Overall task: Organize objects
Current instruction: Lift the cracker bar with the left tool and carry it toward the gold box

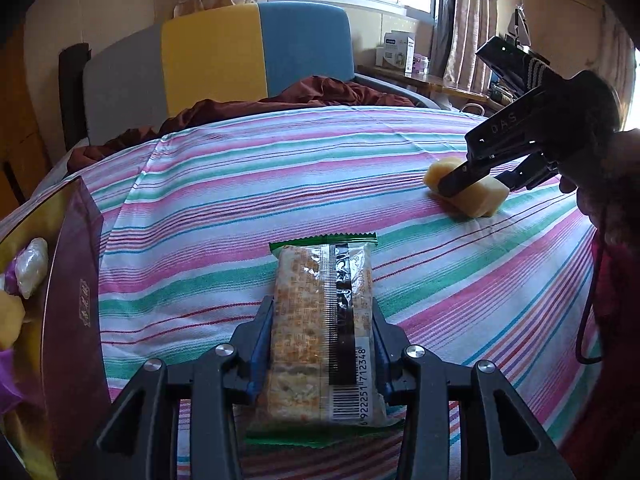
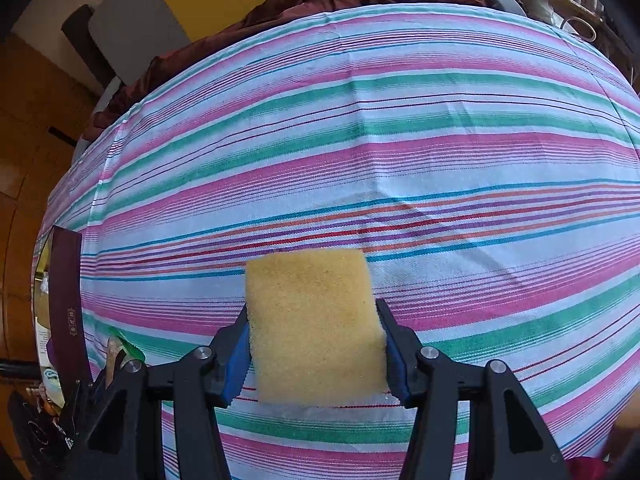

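Both your grippers are loaded over the striped bed cover.

At 9 o'clock in the left wrist view sits the dark red box (image 1: 76,280), its wrapped items partly cut off by the frame edge. Your left gripper (image 1: 323,344) is closed onto the cracker packet (image 1: 322,320), fingers pressing its two long sides, barcode end toward you. Under it lies the striped sheet (image 1: 240,184). At 2 o'clock your right gripper (image 1: 476,184) clamps the yellow sponge (image 1: 474,196), which sits low at the sheet; contact unclear. In the right wrist view, those fingers squeeze the sponge (image 2: 316,328) at centre.
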The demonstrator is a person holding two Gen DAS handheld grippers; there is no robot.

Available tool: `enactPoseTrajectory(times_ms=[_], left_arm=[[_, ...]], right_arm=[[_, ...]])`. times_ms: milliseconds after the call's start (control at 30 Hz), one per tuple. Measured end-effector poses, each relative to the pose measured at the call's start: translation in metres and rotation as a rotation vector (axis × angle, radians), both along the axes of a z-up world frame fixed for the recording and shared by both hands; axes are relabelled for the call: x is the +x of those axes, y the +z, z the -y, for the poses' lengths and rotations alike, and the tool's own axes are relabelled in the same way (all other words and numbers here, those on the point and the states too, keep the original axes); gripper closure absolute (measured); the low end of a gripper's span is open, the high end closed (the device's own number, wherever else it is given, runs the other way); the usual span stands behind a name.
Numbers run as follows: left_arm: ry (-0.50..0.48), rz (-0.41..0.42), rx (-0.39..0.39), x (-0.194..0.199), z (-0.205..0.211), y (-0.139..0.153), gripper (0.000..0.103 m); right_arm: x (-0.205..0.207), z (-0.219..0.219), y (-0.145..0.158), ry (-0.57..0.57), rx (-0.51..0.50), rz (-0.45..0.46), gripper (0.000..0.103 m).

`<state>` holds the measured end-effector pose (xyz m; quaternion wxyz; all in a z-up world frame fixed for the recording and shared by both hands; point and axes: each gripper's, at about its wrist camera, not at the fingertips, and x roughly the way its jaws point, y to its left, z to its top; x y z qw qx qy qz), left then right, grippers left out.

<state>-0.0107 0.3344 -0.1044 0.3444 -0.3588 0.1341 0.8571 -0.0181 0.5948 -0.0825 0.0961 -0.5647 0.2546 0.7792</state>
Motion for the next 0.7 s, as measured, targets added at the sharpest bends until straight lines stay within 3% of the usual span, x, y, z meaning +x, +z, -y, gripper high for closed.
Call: enactPoseTrajectory(times_ms=[433, 533, 700], left_arm=[[0.01, 0.008, -0.039, 0.004, -0.003, 0.005, 0.062], [0.021, 0.056, -0.032, 0.004, 0.002, 0.012, 0.062], [0.011, 0.025, -0.002, 0.015, 0.014, 0.038, 0.062]], right_arm=[[-0.007, 0.003, -0.002, 0.0, 0.003, -0.003, 0.047], [-0.007, 0.004, -0.003, -0.002, -0.001, -0.006, 0.047], [-0.008, 0.004, -0.004, -0.007, -0.007, -0.01, 0.047]])
